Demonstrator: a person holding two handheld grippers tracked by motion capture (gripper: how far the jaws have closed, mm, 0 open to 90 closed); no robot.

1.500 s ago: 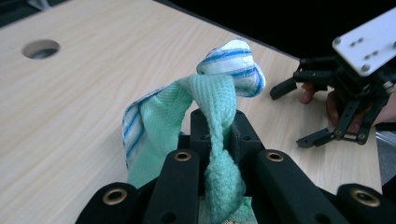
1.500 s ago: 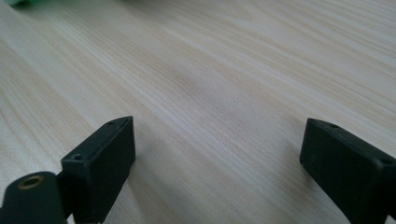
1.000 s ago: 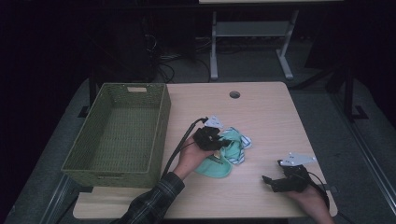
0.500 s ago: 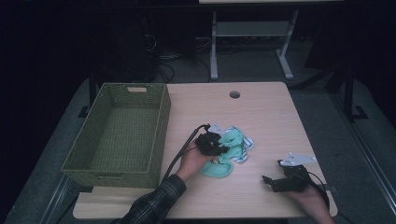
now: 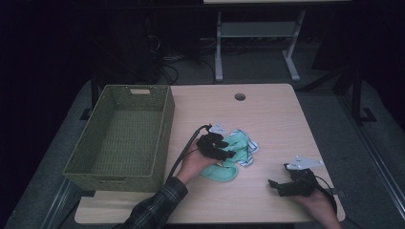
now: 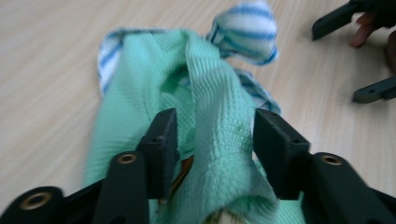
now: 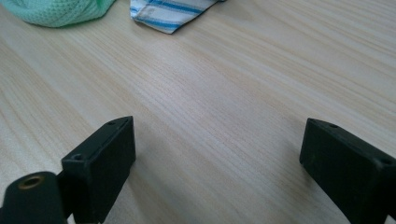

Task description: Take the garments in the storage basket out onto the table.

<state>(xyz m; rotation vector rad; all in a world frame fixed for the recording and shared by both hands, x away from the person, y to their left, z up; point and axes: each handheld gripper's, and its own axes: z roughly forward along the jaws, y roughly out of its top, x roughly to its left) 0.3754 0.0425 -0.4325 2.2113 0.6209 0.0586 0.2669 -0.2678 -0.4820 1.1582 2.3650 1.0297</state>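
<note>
Left claw point(image 6: 212, 140) now farther onto green cloth point(image 6: 140, 88), astride a fold.

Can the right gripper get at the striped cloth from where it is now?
Probably yes. The right gripper is open, and bare table lies between it and the striped cloth. The left gripper works on the green cloth beside it.

On the light wooden worktop point(image 5: 267, 114), the green woven rectangular basket point(image 5: 125, 136) sits at nine o'clock. The crumpled mint-green and blue-striped cloths point(image 5: 239, 151) lie at centre, the left tool point(image 5: 224, 150) upon them. The right tool point(image 5: 279, 182) rests at five o'clock, well apart.
</note>
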